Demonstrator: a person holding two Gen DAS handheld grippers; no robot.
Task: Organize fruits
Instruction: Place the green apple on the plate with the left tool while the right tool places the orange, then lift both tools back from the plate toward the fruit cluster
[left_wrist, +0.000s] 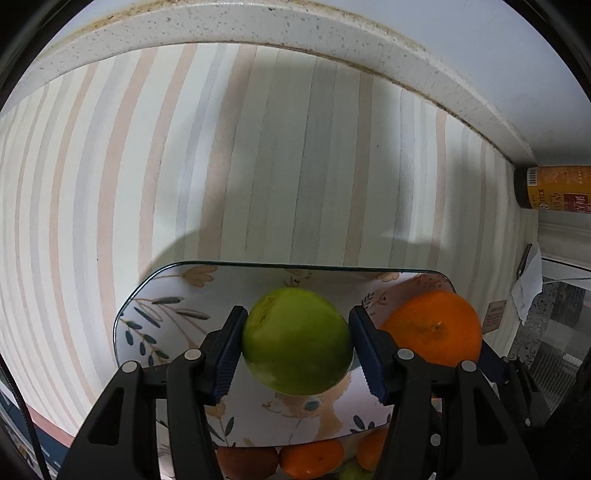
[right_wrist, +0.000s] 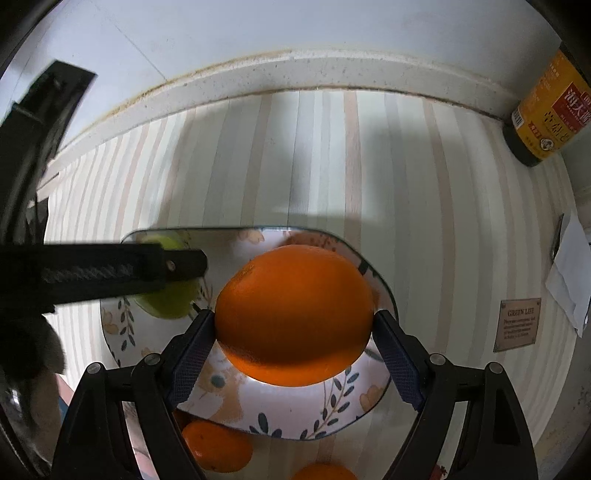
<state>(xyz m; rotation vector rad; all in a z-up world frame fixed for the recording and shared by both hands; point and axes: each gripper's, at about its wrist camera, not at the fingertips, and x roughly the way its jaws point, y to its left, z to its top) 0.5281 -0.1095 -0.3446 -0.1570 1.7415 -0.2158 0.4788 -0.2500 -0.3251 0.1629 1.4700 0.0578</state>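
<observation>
Fruit above plate (left_wrist: 155, 295): our left claw (left_wrist: 295, 347) pinches a green apple (left_wrist: 295, 341), our right claw (right_wrist: 295, 325) an orange (right_wrist: 295, 314); sauce bottle (right_wrist: 546, 110) at the surface's far right corner.

A striped cloth (left_wrist: 258, 155) in pale pink, grey and cream covers the counter ahead of the fingers; beyond it runs a speckled stone ledge (left_wrist: 229, 26), grimy along its seam; a pale wall (right_wrist: 258, 26), perhaps tiled, rises behind.

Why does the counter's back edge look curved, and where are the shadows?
Left wrist view: the lens bends the counter edge into an arc; broad soft shadows cross the striped cloth. Right wrist view: same bending, with the orange sharp and shadow behind the plate.
</observation>
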